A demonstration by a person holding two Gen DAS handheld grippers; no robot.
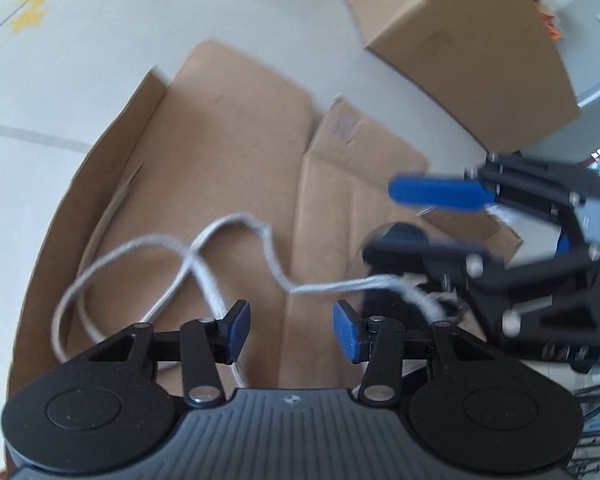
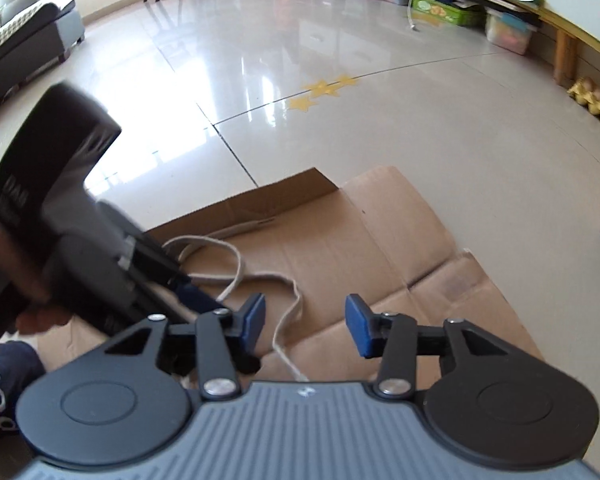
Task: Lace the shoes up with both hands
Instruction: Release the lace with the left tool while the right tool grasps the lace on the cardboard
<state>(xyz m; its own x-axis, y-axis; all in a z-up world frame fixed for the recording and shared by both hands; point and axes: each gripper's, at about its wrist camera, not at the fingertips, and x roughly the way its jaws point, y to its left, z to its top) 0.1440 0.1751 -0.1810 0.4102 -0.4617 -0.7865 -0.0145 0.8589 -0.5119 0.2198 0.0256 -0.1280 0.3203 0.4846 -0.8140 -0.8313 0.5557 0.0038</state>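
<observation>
Left gripper point(image 1: 292, 330) low over flattened cardboard point(image 1: 220, 128), jaws apart, nothing between pads. Right gripper point(image 2: 305, 326) likewise spread, empty; in left view it reaches in from right, tilted, blurred. Hand point(image 2: 4, 272) grips left tool body at left of right view. One white lace point(image 1: 204, 256) loops loosely across cardboard, one end running right to dark shoe point(image 1: 396, 240), mostly hidden behind right gripper. Farther: one closed cardboard box point(image 1: 464, 48), glossy tiled floor point(image 2: 340, 32), yellow star stickers point(image 2: 324, 90), sofa far left.

Lace point(image 1: 204, 256) on cardboard point(image 1: 236, 128)
</observation>
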